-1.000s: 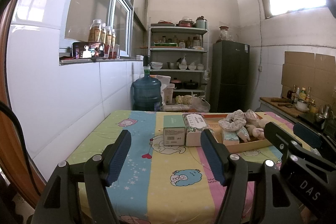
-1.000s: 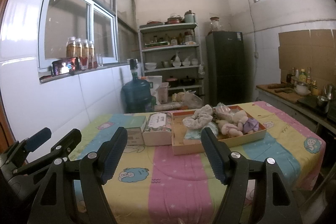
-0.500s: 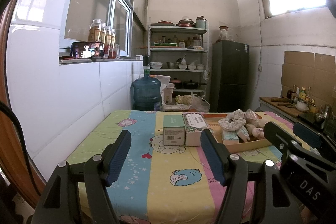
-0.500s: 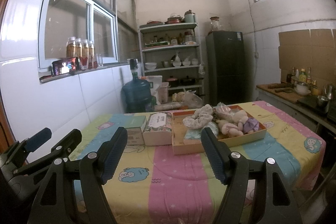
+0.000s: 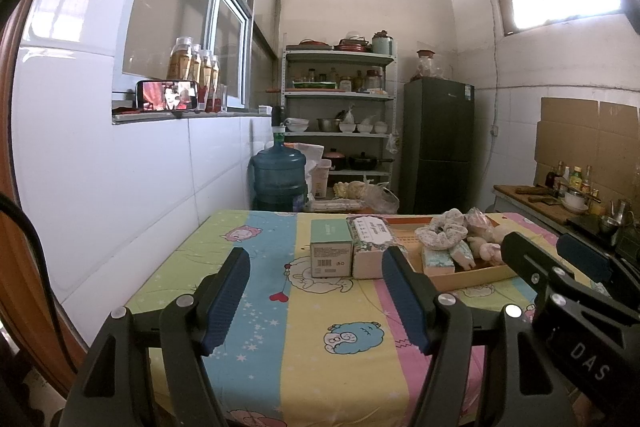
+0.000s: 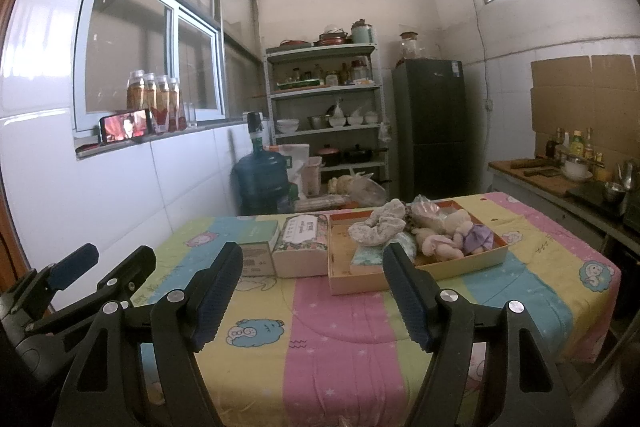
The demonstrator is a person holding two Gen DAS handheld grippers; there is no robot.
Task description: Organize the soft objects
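Jaws gape over tablecloth (image 6: 332, 327), boxes (image 6: 300, 247) flanking tray (image 6: 416, 275).

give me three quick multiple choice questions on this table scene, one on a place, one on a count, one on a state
1. Where are the soft toys?
A. in the tray
B. on the shelf
C. on the floor

2. How many boxes stand left of the tray?
A. one
B. two
C. four

3. The right hand-held gripper is
A. shut on a toy
B. open and empty
C. shut on a box

Answers:
1 A, they are piled inside its walls.
2 B, a green box and a floral box.
3 B, its fingers stand wide apart over the tablecloth.
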